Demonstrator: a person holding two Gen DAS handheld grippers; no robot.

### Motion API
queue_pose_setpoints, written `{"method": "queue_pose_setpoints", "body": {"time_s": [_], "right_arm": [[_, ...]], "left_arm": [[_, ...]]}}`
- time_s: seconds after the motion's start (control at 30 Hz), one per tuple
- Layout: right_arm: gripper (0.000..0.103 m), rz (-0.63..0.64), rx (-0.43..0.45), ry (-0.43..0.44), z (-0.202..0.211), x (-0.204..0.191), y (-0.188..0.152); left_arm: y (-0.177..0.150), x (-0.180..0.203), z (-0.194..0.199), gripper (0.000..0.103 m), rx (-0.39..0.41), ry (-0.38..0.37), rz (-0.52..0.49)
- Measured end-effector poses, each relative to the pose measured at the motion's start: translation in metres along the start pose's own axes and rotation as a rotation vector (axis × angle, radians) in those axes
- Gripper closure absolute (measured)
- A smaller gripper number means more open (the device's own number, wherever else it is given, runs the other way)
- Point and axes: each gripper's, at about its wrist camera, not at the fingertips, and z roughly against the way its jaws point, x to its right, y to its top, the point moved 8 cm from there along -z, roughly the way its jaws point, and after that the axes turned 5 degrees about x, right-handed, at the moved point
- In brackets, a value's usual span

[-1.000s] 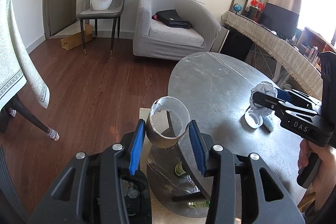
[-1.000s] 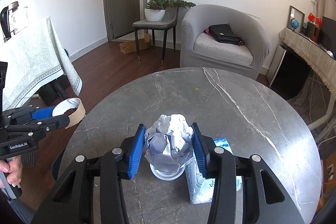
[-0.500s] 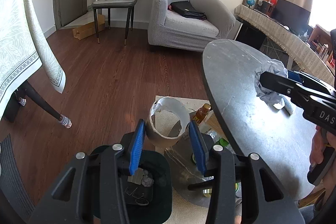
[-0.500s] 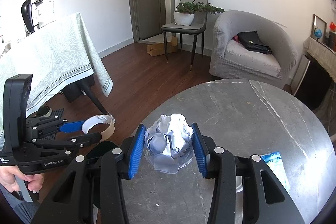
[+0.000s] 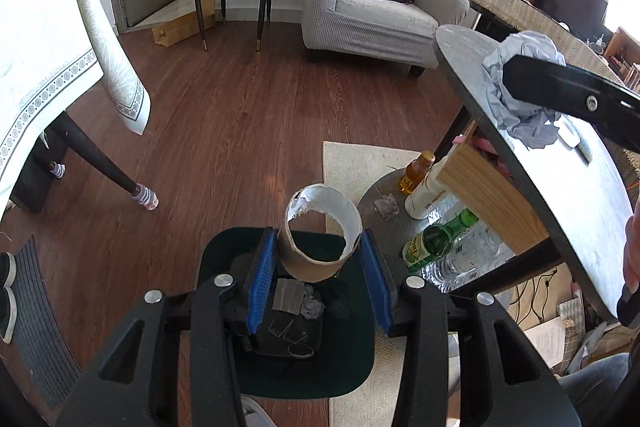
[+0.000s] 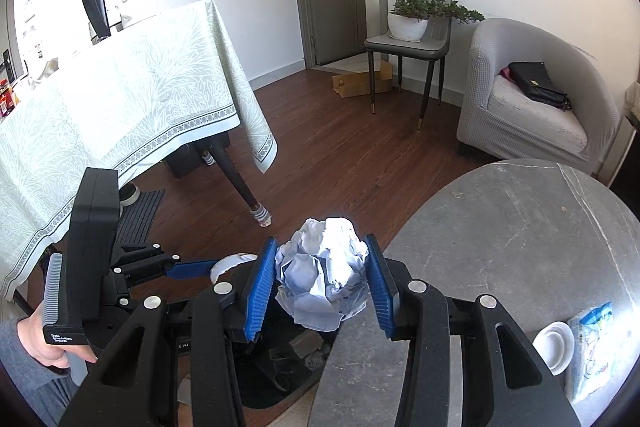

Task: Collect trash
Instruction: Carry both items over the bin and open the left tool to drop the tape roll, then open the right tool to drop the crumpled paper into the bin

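A round grey marble-look table (image 6: 520, 227) fills the right of the scene, its edge hanging over a dark green square-mouthed waste bin (image 5: 352, 359) on the wooden floor — the drop-off stage of a trash collection, by the look of it. The bin already holds a few grey scraps.

The left gripper (image 5: 316, 279) is poised directly over the bin's mouth, its blue-padded tongs apparently clamped on either side of an empty brown cardboard tape roll with a torn white lining (image 5: 320, 231). The right gripper (image 6: 320, 287), held over the table's edge and just short of the bin, has its tongs pressed firmly into a crumpled ball of white paper (image 6: 324, 275).

The likely next move is simple: spread the left tongs so the roll falls straight in, then carry the paper ball a little further over the opening before letting go — released too early, it could land on the tabletop or the floor.

Still on the table, near its right edge, lie a small white round lid (image 6: 554, 345) and a blue-and-white plastic packet (image 6: 592, 355).
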Motion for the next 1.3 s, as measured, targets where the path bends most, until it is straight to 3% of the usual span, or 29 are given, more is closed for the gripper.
{"method": "queue_pose_setpoints", "body": {"time_s": [0.57,0.7,0.9,1.3], "right_arm": [[0.059,0.056,-0.110,0.067,-0.034,-0.043,-0.018],[0.059,0.076,-0.164,0.077,-0.050,-0.055,-0.028],[0.059,0.112,-0.227,0.091,-0.068,-0.075,-0.043],[0.059,0.146,-0.316,0.080,-0.098,-0.089,-0.072]], "left_arm": [[-0.060,-0.040,-0.016,0.058,-0.168,0.054,0.001],[-0.066,-0.048,-0.014,0.050,-0.183,0.043,0.000],[-0.064,-0.063,-0.004,0.050,-0.170,0.055,0.032],[-0.026,-0.086,0.038,0.060,-0.029,0.058,0.122]]}}
